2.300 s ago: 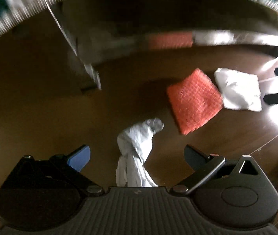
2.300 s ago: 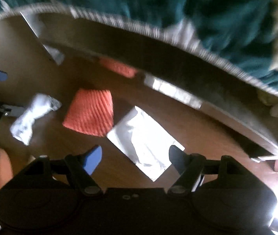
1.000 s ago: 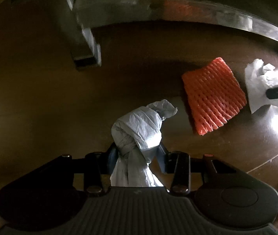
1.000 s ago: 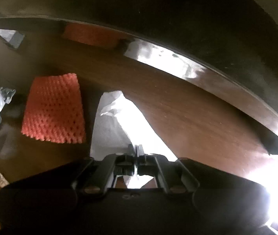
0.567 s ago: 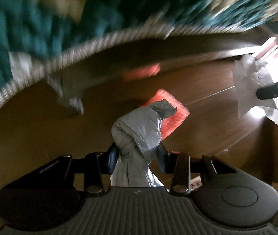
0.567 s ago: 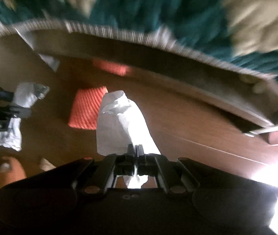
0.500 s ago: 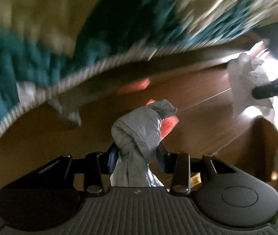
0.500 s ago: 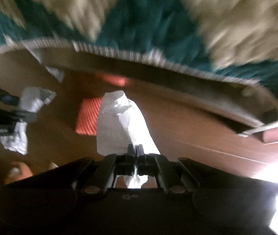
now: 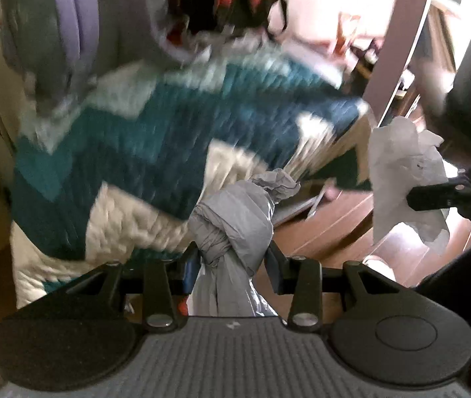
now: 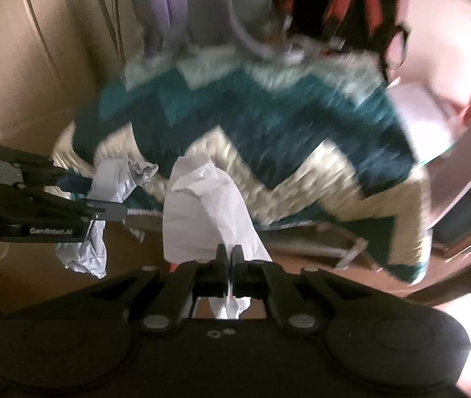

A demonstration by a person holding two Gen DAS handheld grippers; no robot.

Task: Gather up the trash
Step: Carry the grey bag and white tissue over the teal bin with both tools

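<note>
My left gripper [image 9: 233,260] is shut on a knotted grey plastic bag [image 9: 235,222] and holds it up in the air. The bag also shows in the right wrist view [image 10: 102,199], hanging from the left gripper [image 10: 112,212] at the left. My right gripper [image 10: 229,258] is shut on a crumpled white paper sheet [image 10: 202,212], which stands up from the closed jaws. In the left wrist view the same white paper [image 9: 401,172] hangs from the right gripper [image 9: 414,199] at the right edge.
A bed with a teal and cream zigzag blanket [image 9: 152,152] fills the middle of both views [image 10: 285,132]. Clothes [image 10: 175,10] hang behind it. Brown wooden floor [image 9: 341,232] lies below, with the bed's metal frame [image 10: 321,248] low at the right.
Both grippers have risen from the floor with their trash, tilting up from the floor to the bed and hanging clothes. The orange foam net is out of sight.
</note>
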